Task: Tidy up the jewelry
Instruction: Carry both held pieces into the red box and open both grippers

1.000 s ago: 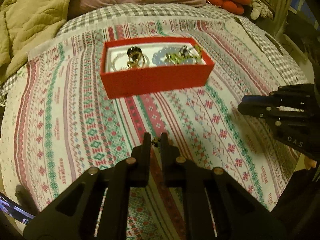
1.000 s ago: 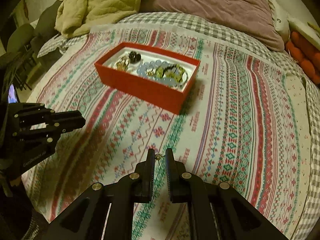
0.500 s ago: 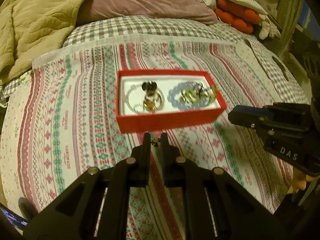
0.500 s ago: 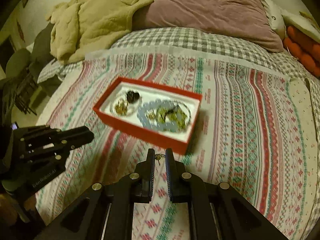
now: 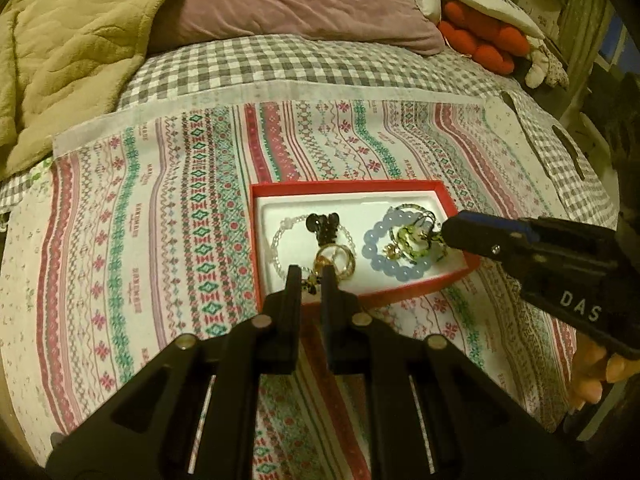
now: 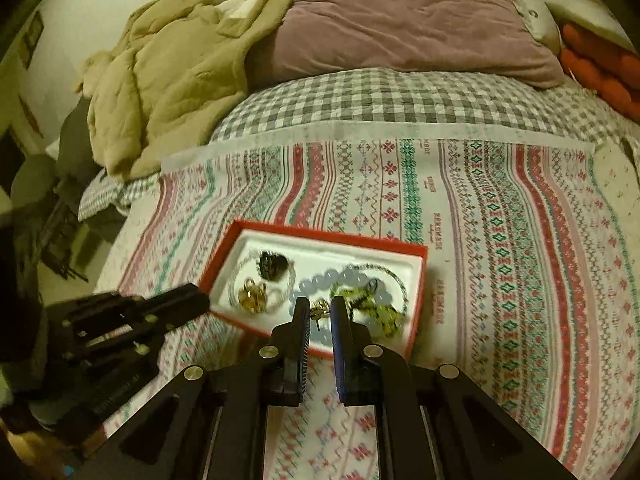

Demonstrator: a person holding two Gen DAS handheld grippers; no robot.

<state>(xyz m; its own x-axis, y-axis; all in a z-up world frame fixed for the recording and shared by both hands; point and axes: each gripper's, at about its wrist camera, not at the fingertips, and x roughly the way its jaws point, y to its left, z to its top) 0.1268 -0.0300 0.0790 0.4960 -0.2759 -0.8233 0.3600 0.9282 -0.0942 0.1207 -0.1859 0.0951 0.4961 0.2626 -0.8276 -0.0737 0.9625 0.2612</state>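
Left wrist view: "DAS" on right gripper (image 5: 452, 230); both grippers' jaws narrow, each pinching a small earring (image 6: 319, 307).

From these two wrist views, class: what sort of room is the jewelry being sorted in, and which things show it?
Most likely a bedroom. The red jewelry box sits on a patterned cloth spread over a checked bedsheet, with a mauve pillow and a rumpled tan blanket behind.

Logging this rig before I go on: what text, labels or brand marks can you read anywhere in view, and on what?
"DAS": white letters on the side of the right claw, cut off by the frame edge.
"HANDMADE": repeated small print along the stripes of the patterned cloth; smaller line beneath, too blurred.
Embossed lettering on the left claw body: unreadable.
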